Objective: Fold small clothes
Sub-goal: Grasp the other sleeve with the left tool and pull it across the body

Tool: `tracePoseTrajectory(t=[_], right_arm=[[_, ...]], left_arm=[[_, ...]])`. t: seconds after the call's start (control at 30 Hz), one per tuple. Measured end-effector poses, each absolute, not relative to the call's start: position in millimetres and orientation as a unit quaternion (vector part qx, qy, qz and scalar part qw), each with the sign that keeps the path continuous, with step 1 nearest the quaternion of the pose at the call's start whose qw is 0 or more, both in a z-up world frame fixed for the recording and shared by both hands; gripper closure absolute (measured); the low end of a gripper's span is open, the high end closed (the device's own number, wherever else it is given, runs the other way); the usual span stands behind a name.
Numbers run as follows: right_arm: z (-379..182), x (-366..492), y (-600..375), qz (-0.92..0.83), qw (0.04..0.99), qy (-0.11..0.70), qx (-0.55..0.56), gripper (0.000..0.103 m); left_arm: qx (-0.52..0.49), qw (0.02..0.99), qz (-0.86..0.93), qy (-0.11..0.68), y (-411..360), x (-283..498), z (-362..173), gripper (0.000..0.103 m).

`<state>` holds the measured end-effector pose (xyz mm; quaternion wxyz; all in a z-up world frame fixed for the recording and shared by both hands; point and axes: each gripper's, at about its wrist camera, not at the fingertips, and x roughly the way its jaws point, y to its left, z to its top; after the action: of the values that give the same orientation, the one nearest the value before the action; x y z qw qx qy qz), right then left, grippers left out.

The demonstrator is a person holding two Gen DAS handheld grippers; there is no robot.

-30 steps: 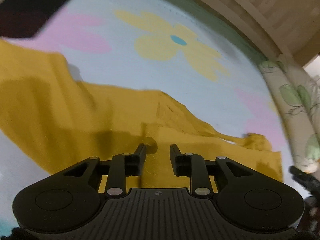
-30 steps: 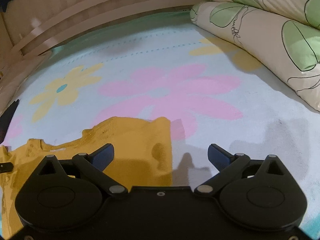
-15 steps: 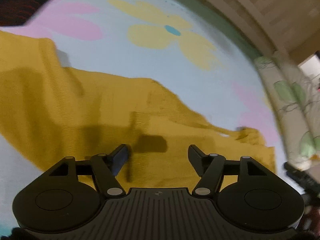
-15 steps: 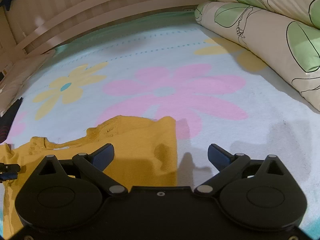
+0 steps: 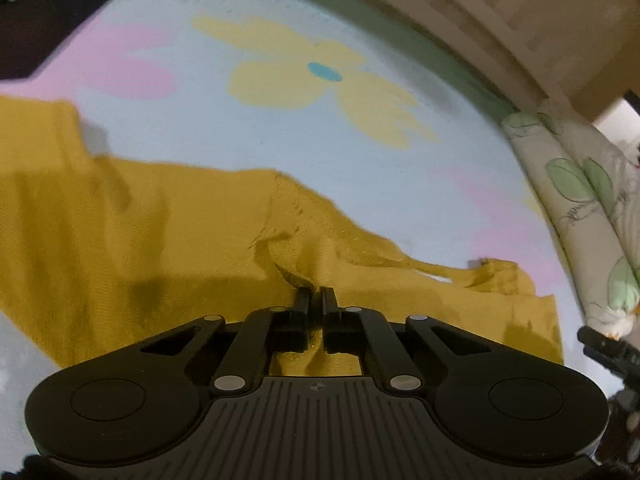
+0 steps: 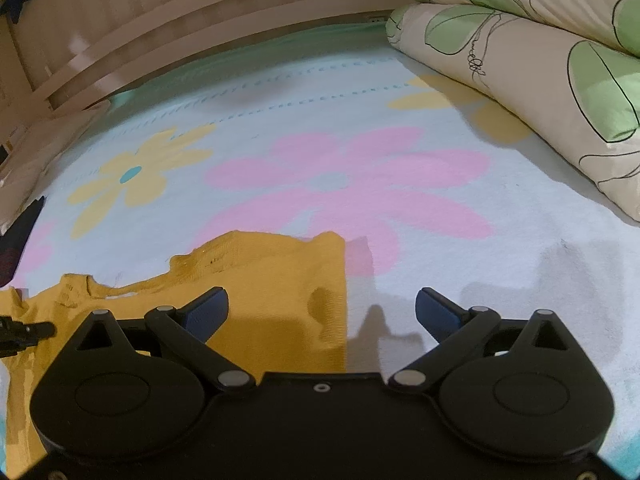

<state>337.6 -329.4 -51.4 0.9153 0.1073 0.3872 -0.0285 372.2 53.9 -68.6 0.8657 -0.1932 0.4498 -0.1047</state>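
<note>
A mustard-yellow small garment (image 5: 132,232) lies spread on a pale blue flowered bedsheet (image 5: 280,136). My left gripper (image 5: 315,298) is shut on a pinched fold of the yellow garment, which puckers up between the fingers. In the right wrist view the same garment (image 6: 272,280) lies at lower left, its right edge running between my fingers. My right gripper (image 6: 322,312) is open and empty, low over that edge, its left finger over the cloth and its right finger over bare sheet.
Leaf-print pillows (image 6: 540,72) are stacked along the right side and show in the left wrist view (image 5: 580,200). A wooden slatted headboard (image 6: 200,36) runs along the back. A dark cloth (image 5: 44,28) lies at far left.
My left gripper has closed from open onto a fold of the yellow garment, bunching the cloth. My right gripper has stayed open and nearly still.
</note>
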Motion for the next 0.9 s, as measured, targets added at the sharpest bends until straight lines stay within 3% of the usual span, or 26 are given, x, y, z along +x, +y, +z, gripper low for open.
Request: tracePoseTrajectory(t=[0.3, 0.53, 0.63, 0.7, 0.83, 0.9], right_arm=[[-45, 337, -343, -0.049, 0.918, 0.373, 0.124, 0.003], [-52, 341, -340, -0.052, 0.911, 0.387, 0.131, 0.003], [-59, 345, -334, -0.029, 0.907, 0.401, 0.127, 0.014], [-67, 351, -332, -0.016, 0.902, 0.411, 0.134, 0.029], [-84, 359, -332, -0.025, 0.894, 0.421, 0.153, 0.031], [-88, 358, -328, -0.028, 0.898, 0.414, 0.145, 0.037]], left_arm=[[-0.122, 0.916, -0.045, 0.379, 73, 360, -19, 0.098], [-0.152, 0.886, -0.035, 0.436, 90, 372, -54, 0.096], [-0.151, 0.881, -0.039, 0.447, 91, 372, -62, 0.096], [-0.156, 0.876, -0.043, 0.454, 93, 370, -65, 0.096], [-0.157, 0.874, -0.048, 0.457, 95, 368, -67, 0.095], [-0.156, 0.874, -0.050, 0.457, 96, 367, -67, 0.094]])
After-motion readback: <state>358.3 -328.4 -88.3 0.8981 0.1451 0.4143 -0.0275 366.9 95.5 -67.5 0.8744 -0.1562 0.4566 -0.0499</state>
